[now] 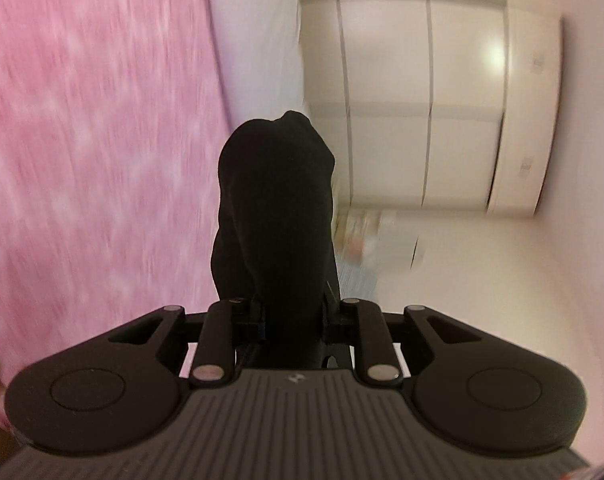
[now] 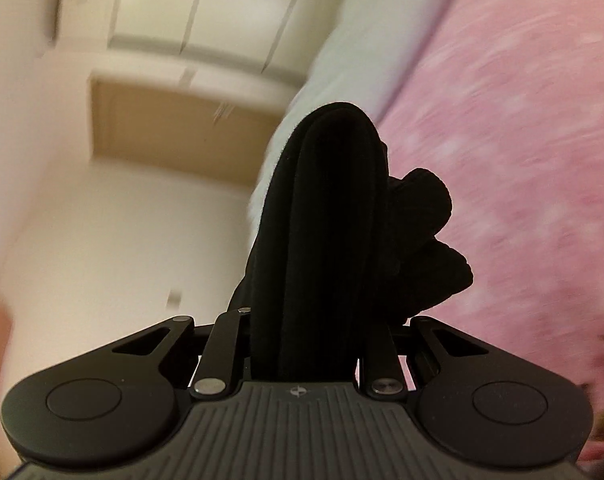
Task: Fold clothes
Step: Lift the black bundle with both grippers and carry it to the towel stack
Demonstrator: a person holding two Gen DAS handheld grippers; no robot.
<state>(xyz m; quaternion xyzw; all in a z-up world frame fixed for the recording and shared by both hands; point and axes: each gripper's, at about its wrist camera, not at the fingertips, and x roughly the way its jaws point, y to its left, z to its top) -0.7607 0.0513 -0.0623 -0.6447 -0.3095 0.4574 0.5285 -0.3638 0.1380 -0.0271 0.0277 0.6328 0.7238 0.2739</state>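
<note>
A black garment (image 1: 276,208) bulges straight out of my left gripper (image 1: 292,308), which is shut on it; the cloth hides both fingers. In the right wrist view more of the black garment (image 2: 326,220) stands in thick folds out of my right gripper (image 2: 314,320), also shut on the cloth, with a ribbed cuff (image 2: 426,208) bunched on its right side. Both views are tilted and motion-blurred. The fingertips of both grippers are buried in fabric.
A pink bedspread (image 1: 94,140) fills the left of the left wrist view and the pink bedspread (image 2: 514,152) the right of the other. A white pillow (image 1: 258,28) lies at its edge. White wardrobe doors (image 1: 426,92) and a wooden door (image 2: 174,128) stand behind.
</note>
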